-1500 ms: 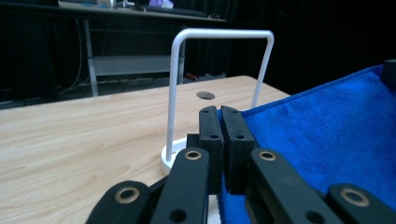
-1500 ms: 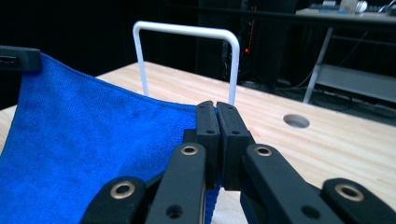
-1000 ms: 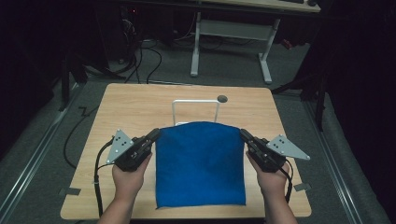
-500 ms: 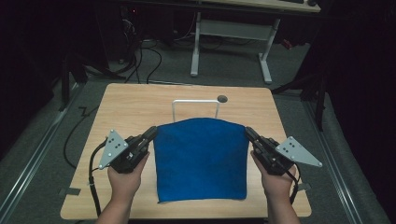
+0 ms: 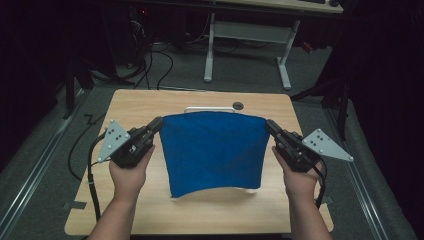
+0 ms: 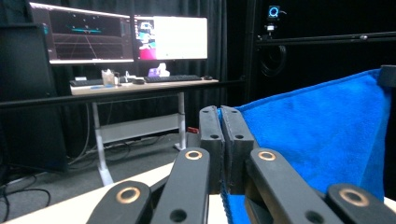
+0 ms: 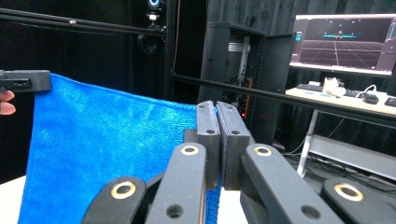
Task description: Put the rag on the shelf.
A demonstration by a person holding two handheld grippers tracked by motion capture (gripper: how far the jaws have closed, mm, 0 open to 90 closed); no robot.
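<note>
one blue cloth [image 5: 212,150], two grippers, left gripper [image 5: 155,126] and right gripper [image 5: 271,127], one white rack [image 5: 210,109] near the bench's [image 5: 150,105] far edge, two monitors.

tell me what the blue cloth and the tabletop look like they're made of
Blue cloth: seemingly soft microfibre or terry, matte; the gripper views show a fine fuzzy nap, and it hangs limp between the grippers. Tabletop: pale wood or wood-look laminate, smooth, with faint grain; which one cannot be told.

Dark room, grey floor [image 5: 60,145], monitors [image 6: 126,37]
</note>
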